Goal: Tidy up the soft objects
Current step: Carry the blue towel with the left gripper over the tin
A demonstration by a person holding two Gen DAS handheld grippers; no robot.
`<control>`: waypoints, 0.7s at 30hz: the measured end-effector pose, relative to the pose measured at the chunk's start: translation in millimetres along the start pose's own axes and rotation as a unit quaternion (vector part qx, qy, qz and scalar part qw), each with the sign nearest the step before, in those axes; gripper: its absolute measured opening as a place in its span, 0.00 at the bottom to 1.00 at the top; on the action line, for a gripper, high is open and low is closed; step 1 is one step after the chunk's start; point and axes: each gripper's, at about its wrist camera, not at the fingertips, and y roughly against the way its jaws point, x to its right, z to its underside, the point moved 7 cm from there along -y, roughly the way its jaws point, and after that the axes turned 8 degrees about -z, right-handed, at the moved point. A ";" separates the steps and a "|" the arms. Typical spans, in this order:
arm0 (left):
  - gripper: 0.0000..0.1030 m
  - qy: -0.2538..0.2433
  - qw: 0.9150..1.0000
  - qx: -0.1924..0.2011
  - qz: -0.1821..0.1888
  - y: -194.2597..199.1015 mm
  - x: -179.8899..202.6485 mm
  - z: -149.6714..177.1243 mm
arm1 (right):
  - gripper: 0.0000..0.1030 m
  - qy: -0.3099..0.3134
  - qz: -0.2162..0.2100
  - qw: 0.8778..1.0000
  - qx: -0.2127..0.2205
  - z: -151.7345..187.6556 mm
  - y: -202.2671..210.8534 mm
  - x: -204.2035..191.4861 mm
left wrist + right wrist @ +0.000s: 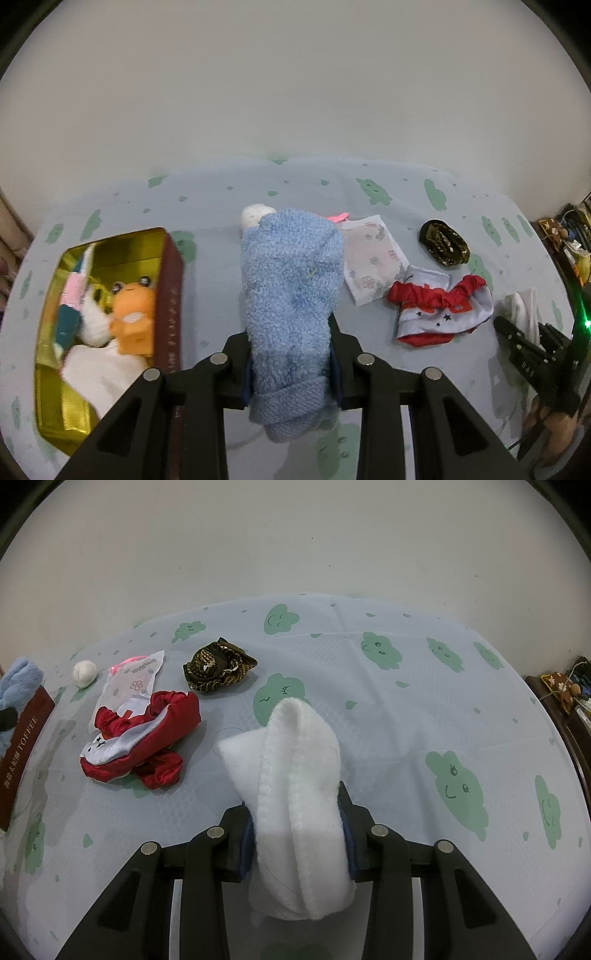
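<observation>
My left gripper is shut on a rolled blue terry towel, held above the table just right of the gold tin. Inside the tin lie an orange plush, white cloth and a pink and teal item. My right gripper is shut on a folded white fleece cloth. On the table between them lie a red and white satin garment, a dark patterned cloth, a flowered packet and a small white ball. The right gripper also shows at the left wrist view's right edge.
A pale blue tablecloth with green cloud figures covers the table, and a plain wall stands behind it. A dark shelf with clutter stands past the right edge. The tin's maroon side sits at the far left of the right wrist view.
</observation>
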 end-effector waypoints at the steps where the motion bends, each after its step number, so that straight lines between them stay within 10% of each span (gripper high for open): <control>1: 0.30 0.001 1.000 0.001 -0.002 2.3 -3.1 0.6 | 0.36 0.000 0.000 1.000 0.000 0.0 0.0 -0.1; 21: 0.30 0.070 0.996 0.002 -0.055 33.5 -104.3 17.1 | 0.38 0.000 0.001 1.000 0.000 0.7 0.4 -0.8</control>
